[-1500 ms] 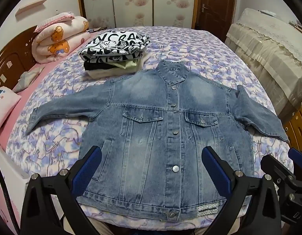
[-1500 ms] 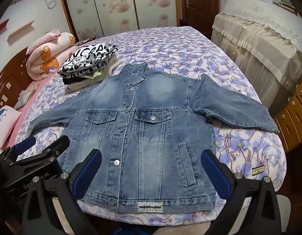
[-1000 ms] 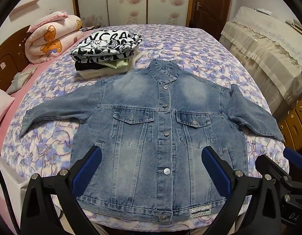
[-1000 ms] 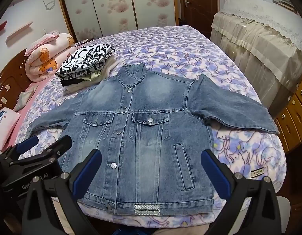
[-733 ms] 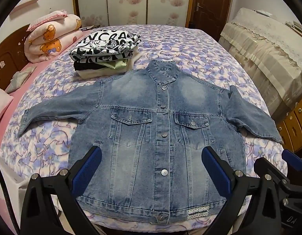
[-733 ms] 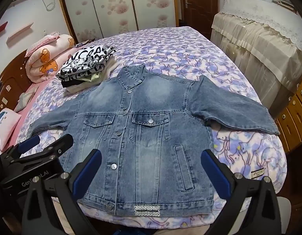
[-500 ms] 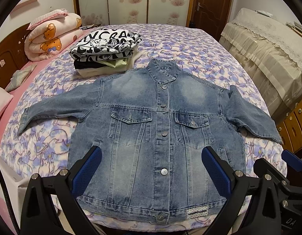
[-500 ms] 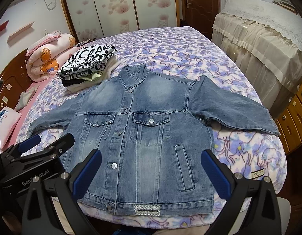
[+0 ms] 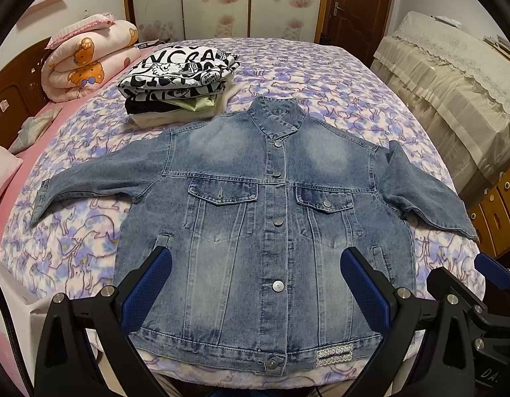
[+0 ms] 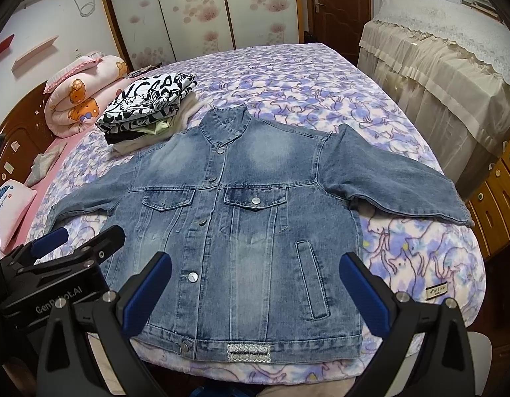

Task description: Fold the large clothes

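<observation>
A denim jacket [image 9: 264, 231] lies flat and face up on the bed [image 9: 321, 76], buttoned down the front, collar toward 12 o'clock and hem at the near edge toward 6 o'clock. Its sleeves spread out toward 9 and 3 o'clock; the one at 3 o'clock reaches the bed's side edge.

The left claw [image 9: 255, 284] hovers above the jacket's lower front with its blue-padded fingers [image 9: 147, 284] wide apart, holding nothing. The right claw [image 10: 255, 284] hangs likewise over the hem area, fingers [image 10: 360, 287] spread and nothing between them. In the right wrist view the left claw appears at 8 o'clock, beside the jacket's side seam; in the left wrist view the right claw shows at 4 o'clock, off the jacket's edge.

Just beyond the jacket's shoulder, toward 11 o'clock, sits a stack of folded clothes [image 9: 175, 82] topped by a black-and-white lettered garment. A rolled pink bear-print quilt [image 9: 89, 56] rests farther off at 10 o'clock by the wooden headboard [image 9: 10, 99]. A lace-covered cabinet [image 10: 446, 66] stands at 2 o'clock beside the bed.
</observation>
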Motion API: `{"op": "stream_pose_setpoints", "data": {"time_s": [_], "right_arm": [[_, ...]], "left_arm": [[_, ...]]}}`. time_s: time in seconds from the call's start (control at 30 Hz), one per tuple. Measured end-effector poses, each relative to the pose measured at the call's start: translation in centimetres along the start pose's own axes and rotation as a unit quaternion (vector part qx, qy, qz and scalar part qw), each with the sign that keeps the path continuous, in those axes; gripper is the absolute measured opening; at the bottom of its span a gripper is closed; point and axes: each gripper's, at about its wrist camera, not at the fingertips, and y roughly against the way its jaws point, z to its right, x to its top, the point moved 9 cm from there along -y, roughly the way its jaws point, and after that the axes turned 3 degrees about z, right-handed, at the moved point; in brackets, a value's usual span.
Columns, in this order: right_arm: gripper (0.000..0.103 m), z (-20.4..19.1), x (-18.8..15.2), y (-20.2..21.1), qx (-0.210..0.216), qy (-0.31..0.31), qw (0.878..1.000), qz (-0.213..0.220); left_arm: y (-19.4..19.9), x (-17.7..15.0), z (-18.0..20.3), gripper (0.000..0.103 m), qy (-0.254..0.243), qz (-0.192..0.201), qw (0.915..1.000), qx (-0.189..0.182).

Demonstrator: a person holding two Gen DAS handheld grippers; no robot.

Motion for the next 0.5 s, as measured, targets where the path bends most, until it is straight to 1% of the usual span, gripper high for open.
{"op": "stream_pose_setpoints", "data": {"time_s": [0.5], "right_arm": [[0.102,-0.29,-0.33,-0.17,0.002,0.002,1.000,0.000]], "left_arm": [[0.22,-0.44,-0.64,0.101,0.003,0.000,1.0000,0.002]]}}
